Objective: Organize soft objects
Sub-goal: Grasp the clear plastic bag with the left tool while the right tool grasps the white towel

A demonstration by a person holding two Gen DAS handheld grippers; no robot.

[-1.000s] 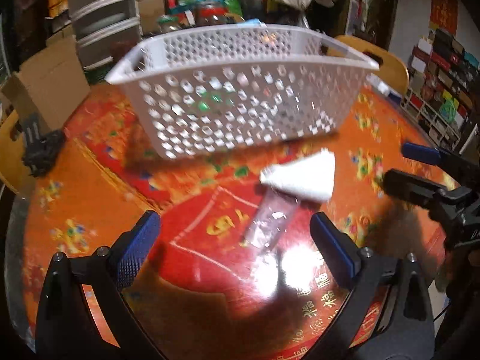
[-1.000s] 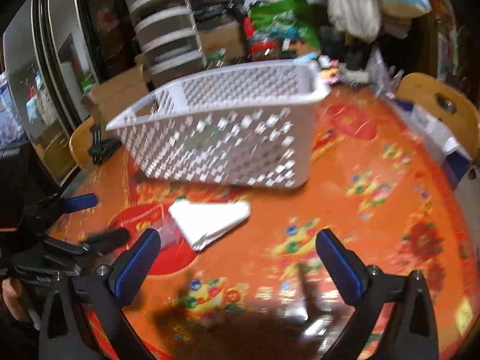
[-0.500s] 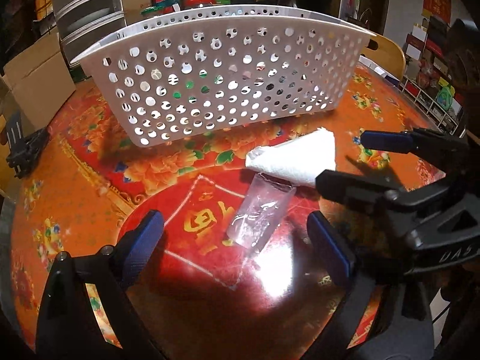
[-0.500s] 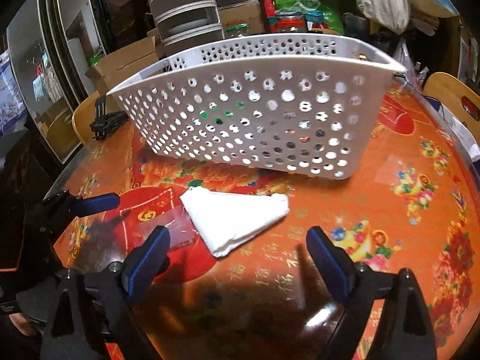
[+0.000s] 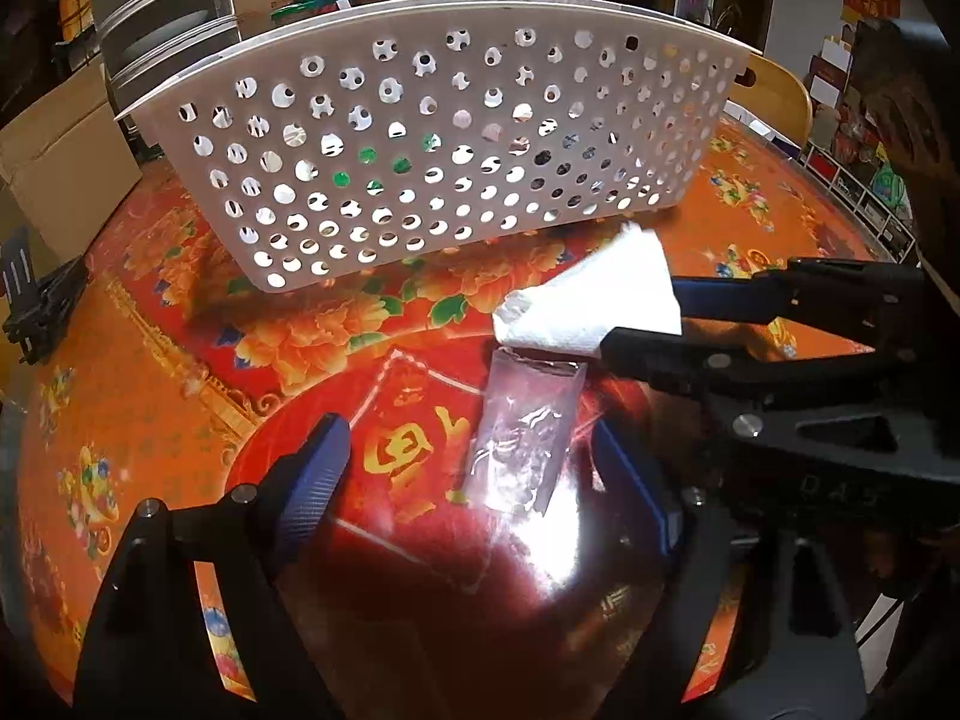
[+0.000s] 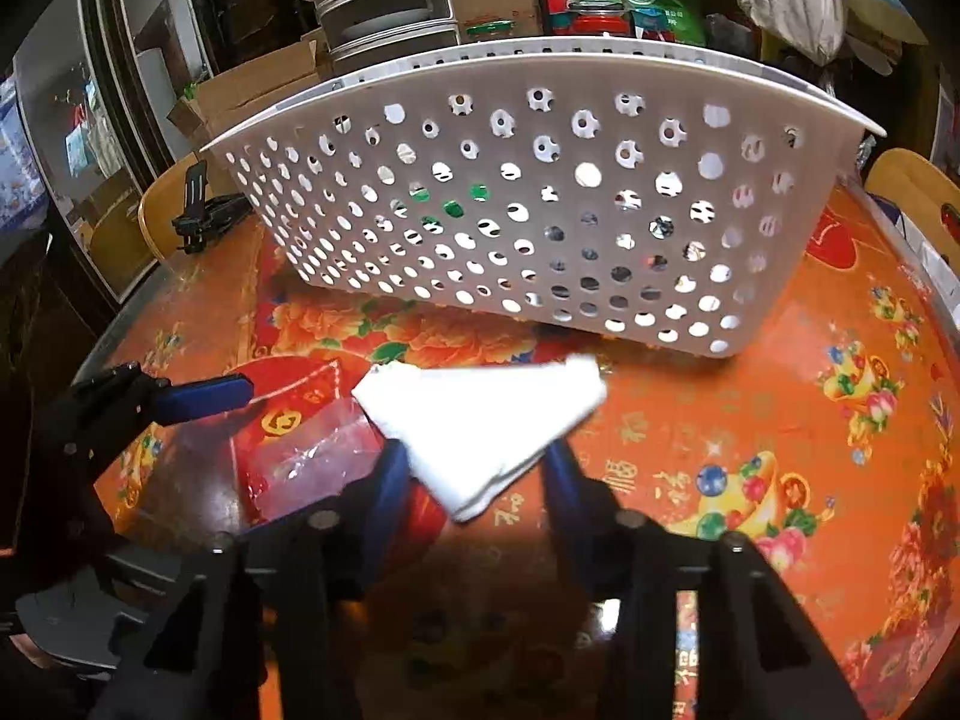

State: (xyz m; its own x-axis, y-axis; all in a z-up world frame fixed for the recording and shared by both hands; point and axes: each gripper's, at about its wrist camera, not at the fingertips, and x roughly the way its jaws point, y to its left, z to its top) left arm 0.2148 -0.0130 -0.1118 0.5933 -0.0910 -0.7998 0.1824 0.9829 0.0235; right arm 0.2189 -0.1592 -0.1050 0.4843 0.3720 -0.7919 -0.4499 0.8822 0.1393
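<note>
A white folded cloth [image 6: 480,414] lies flat on the red patterned table [image 5: 180,360] in front of a white perforated basket [image 5: 420,150]. My right gripper [image 6: 477,480] straddles the cloth's near corner. Its jaws are closing, and the cloth between them lies flat and unbunched. In the left wrist view the right gripper [image 5: 642,321] reaches in from the right around the cloth [image 5: 594,300]. A clear plastic bag [image 5: 522,432] lies just below the cloth. My left gripper [image 5: 474,480] is open around the bag and closing, its pads apart from it.
A black clamp-like object [image 6: 204,216] sits at the table's far left edge. Wooden chairs [image 5: 774,96], cardboard boxes [image 5: 54,168] and a drawer unit [image 6: 378,0] crowd the space behind the basket. Bare tablecloth [image 6: 780,420] lies to the right of the cloth.
Both grippers have come lower and closer to the table. The right one moved in over the white cloth and narrowed sharply; the left one narrowed around the clear bag.
</note>
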